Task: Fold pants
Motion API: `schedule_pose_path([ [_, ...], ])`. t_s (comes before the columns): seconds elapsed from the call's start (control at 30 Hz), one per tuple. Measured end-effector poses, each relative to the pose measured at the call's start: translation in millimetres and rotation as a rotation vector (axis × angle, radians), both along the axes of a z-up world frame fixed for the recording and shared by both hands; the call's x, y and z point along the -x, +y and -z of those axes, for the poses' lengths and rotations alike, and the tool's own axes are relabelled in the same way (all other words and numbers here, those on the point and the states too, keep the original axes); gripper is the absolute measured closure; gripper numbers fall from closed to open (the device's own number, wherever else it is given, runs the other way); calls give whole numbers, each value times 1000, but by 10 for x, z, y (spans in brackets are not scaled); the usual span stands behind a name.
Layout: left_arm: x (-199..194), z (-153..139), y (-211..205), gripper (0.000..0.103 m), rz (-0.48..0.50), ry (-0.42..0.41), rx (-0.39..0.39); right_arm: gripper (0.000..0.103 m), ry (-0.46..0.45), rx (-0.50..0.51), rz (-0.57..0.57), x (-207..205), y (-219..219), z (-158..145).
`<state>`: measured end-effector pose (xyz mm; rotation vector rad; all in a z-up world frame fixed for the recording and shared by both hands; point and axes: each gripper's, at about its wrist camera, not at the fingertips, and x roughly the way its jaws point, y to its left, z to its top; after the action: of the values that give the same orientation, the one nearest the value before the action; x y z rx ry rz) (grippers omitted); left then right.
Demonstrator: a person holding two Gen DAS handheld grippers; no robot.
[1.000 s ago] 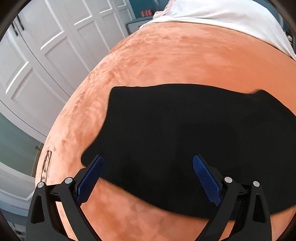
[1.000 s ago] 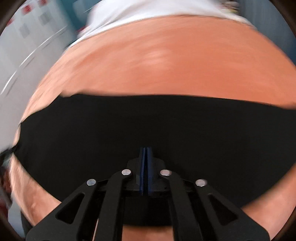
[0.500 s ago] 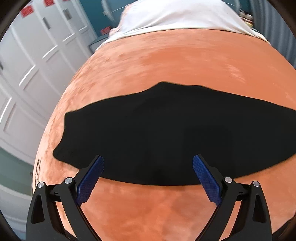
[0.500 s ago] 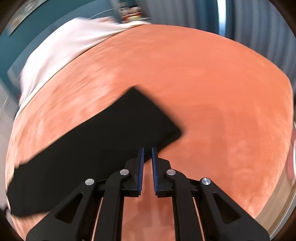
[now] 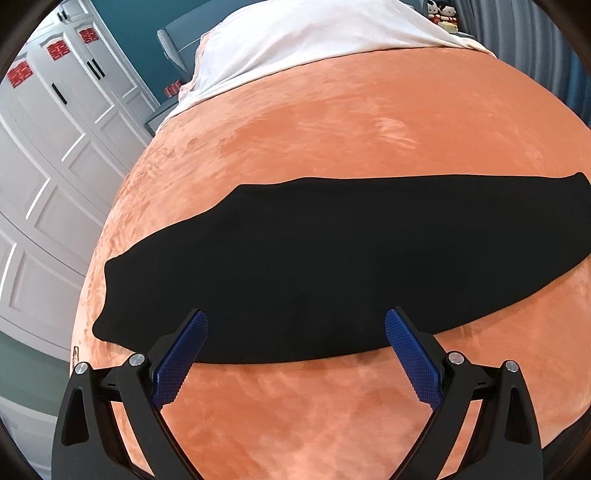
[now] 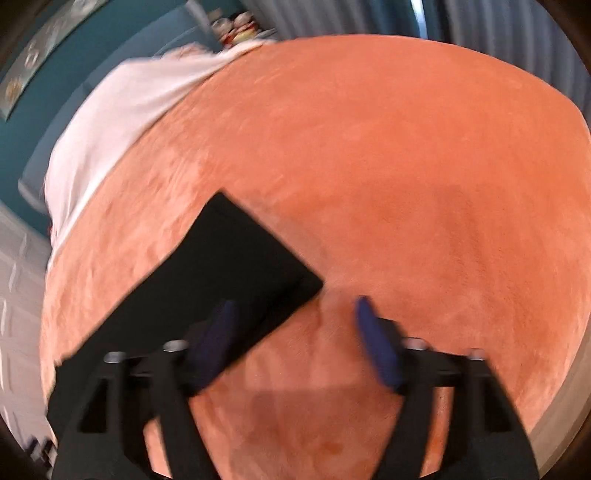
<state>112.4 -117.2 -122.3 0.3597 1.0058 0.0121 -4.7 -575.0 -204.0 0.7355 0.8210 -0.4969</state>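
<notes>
Black pants (image 5: 314,266) lie flat in one long strip across the orange bedspread (image 5: 332,129). My left gripper (image 5: 293,321) is open and empty, over the strip's near edge. In the blurred right wrist view one squared end of the pants (image 6: 221,273) lies at the left. My right gripper (image 6: 295,314) is open and empty, just off that end's near corner, its left finger (image 6: 218,325) over the cloth and its right finger (image 6: 373,332) over the bedspread.
A white sheet (image 5: 314,40) covers the bed's far end. White wardrobe doors (image 5: 48,155) stand to the left, close to the bed's edge. Grey curtains (image 6: 498,33) hang beyond the bed on the right. Small items sit on a shelf (image 5: 443,14) by the teal wall.
My right gripper has opened and swung to the right end of the pants. My left gripper has stayed open and pulled back, so the whole strip now shows.
</notes>
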Motion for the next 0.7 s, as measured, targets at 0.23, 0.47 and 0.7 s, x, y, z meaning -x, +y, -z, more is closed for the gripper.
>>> schedule_pose_path([
  [0.23, 87, -50, -128, 7, 10, -2, 4, 34, -23, -73, 32, -198, -124, 157],
  [0.47, 195, -99, 1, 7, 7, -6, 18, 84, -132, -115, -21, -262, 88, -233],
  [0.7, 299, -100, 456, 7, -53, 14, 58, 84, -257, -51, -313, -672, 1275, -1166],
])
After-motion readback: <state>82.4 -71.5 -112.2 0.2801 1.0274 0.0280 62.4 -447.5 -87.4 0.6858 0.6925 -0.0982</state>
